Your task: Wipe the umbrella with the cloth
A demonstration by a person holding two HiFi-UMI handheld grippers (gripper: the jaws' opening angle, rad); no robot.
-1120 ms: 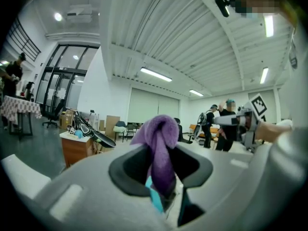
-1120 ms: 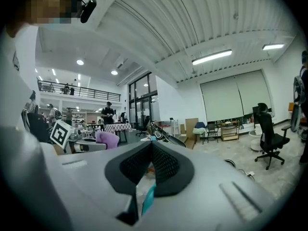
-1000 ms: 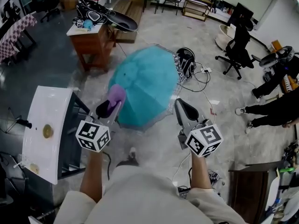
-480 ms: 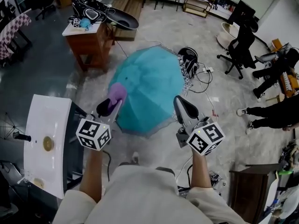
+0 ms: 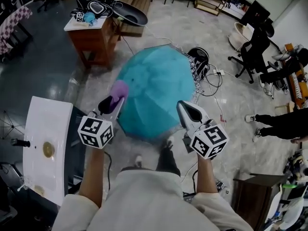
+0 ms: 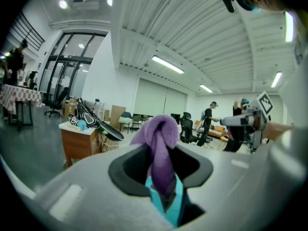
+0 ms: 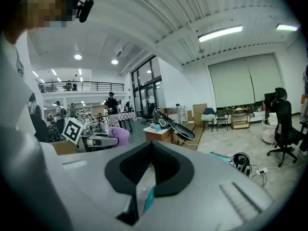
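Note:
An open teal umbrella (image 5: 155,90) lies canopy-up on the floor ahead of me. My left gripper (image 5: 111,102) is shut on a purple cloth (image 5: 119,89), held in the air over the umbrella's near left edge. In the left gripper view the cloth (image 6: 161,146) bulges up between the jaws, with a strip of the teal umbrella (image 6: 172,210) showing below it. My right gripper (image 5: 186,110) is shut and holds nothing, raised above the umbrella's near right edge. In the right gripper view its jaws meet with only a thin slit between them.
A wooden table (image 5: 94,32) piled with black gear stands beyond the umbrella at the left. A white basin (image 5: 47,141) is at my left. Headphones and cables (image 5: 201,64) lie by the umbrella's right rim. An office chair (image 5: 255,37), someone's legs (image 5: 281,121) and a brown cabinet (image 5: 252,196) are at the right.
I have stepped closer to the umbrella; one foot now shows near its front edge. Both grippers keep their pose, and the cloth stays in the left one.

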